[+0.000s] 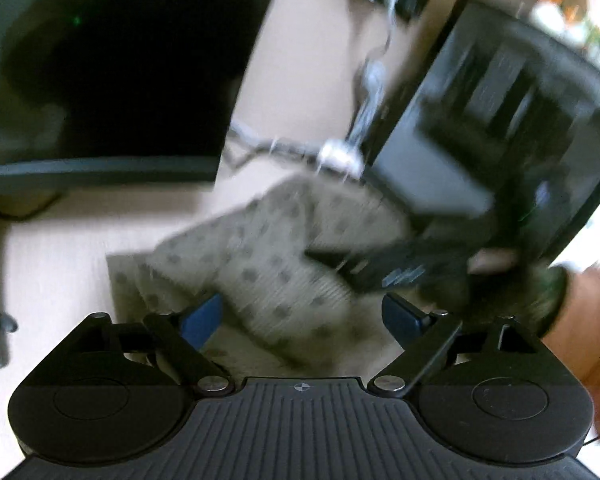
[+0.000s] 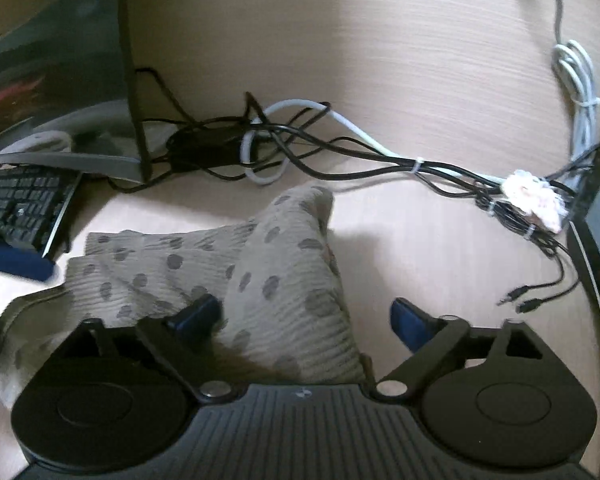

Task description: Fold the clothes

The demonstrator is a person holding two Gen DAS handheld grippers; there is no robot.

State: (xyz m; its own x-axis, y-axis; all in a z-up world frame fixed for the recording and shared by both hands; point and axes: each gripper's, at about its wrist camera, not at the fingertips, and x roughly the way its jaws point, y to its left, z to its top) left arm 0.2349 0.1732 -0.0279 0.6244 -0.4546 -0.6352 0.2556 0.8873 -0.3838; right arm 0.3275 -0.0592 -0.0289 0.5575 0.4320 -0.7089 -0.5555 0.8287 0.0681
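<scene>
Dotted garment (image 2: pixel 260 280) lies bunched lengthwise between the spread right gripper (image 2: pixel 304 316); left gripper (image 1: pixel 302 316) likewise agape

A black keyboard (image 2: pixel 22 204) and tangled cables (image 2: pixel 284 148) lie on the pale wooden desk (image 2: pixel 400 60).

Right claw (image 2: pixel 304 318) gapes over the spotted cloth (image 2: pixel 284 280) beside cables (image 2: pixel 300 148).

One polka-dot garment (image 2: pixel 284 280), one keyboard (image 2: pixel 24 204), one monitor (image 2: pixel 60 80) — two grippers, two loose audio plugs (image 2: pixel 520 298).
</scene>
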